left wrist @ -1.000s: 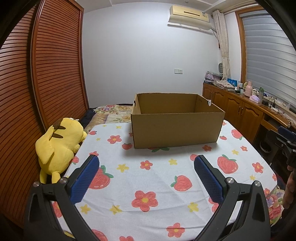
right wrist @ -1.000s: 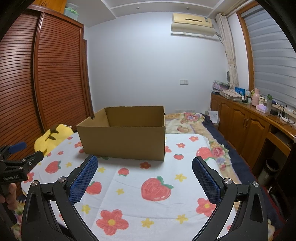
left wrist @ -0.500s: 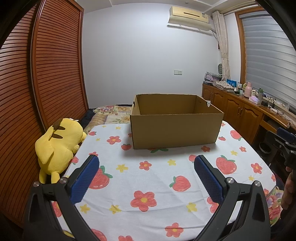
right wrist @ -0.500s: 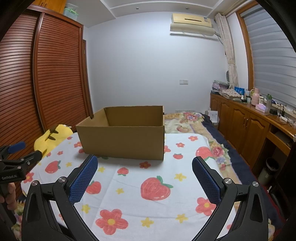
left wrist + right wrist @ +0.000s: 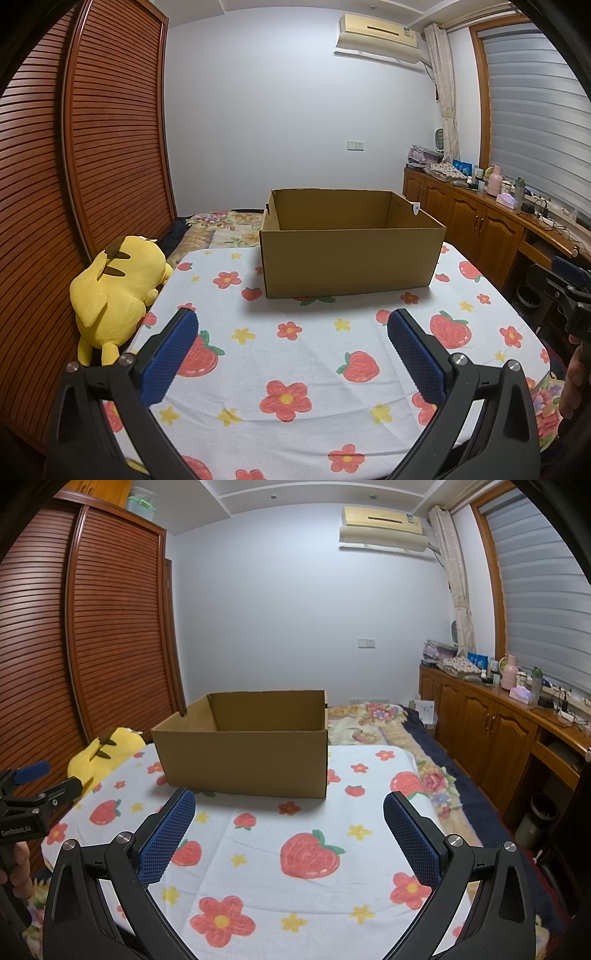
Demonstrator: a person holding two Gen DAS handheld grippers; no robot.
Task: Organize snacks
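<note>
Both tools hover over the strawberry-print tablecloth (image 5: 314,369), the left gripper (image 5: 291,354) spread wide with nothing between its blue pads, the right gripper (image 5: 288,830) just the same. The open cardboard box (image 5: 351,258) sits upright ahead at the table's far end, a yellow Pikachu plush (image 5: 118,291) lying off to its left by the wooden wardrobe (image 5: 92,166).

home bedroom | bed (image 5: 388,723) | wardrobe (image 5: 110,147) | air conditioner (image 5: 378,33)

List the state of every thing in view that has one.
cardboard box: open-topped, upright on the tablecloth, no contents visible
left gripper: open, holding nothing
right gripper: open, holding nothing
yellow plush: slumped at the table's left edge
wardrobe doors: shut
</note>
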